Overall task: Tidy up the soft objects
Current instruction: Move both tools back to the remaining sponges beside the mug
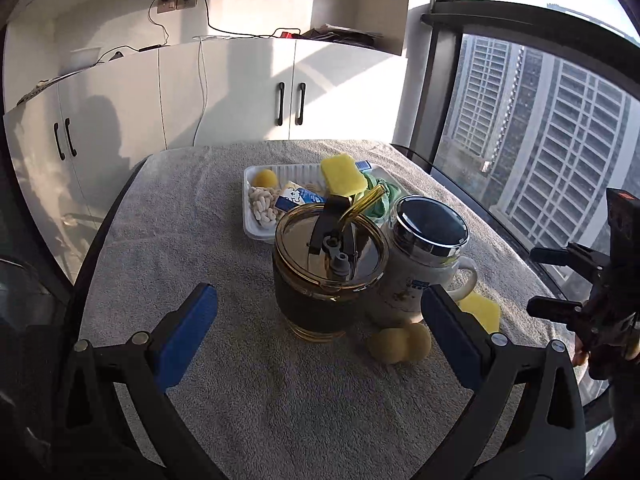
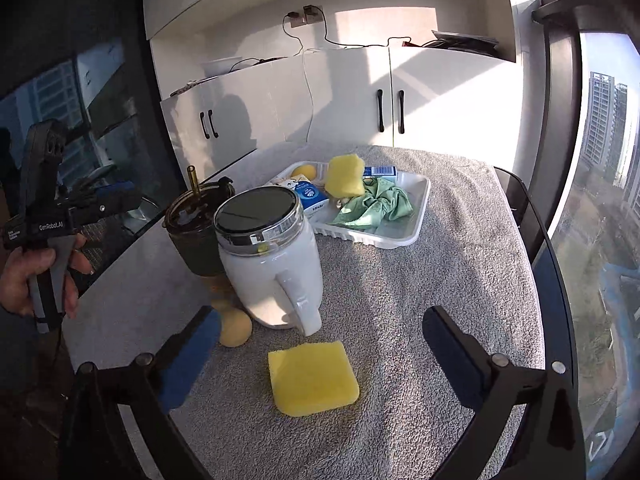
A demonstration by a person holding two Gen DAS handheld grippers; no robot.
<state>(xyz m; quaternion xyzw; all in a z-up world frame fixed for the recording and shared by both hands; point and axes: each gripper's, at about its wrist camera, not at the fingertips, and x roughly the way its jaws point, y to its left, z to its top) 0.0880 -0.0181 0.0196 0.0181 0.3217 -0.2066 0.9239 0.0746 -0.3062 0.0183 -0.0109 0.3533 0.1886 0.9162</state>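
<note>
A white tray at the far side of the table holds a yellow sponge, a green cloth, a yellow ball, a white rope knot and a blue-white tissue pack. A second yellow sponge lies on the towel between my right gripper's open fingers. Two yellow balls lie by the mug's base. My left gripper is open and empty, in front of the amber cup.
An amber glass cup with lid and straw and a white lidded mug stand mid-table on the grey towel. White cabinets stand behind. A window is on the right.
</note>
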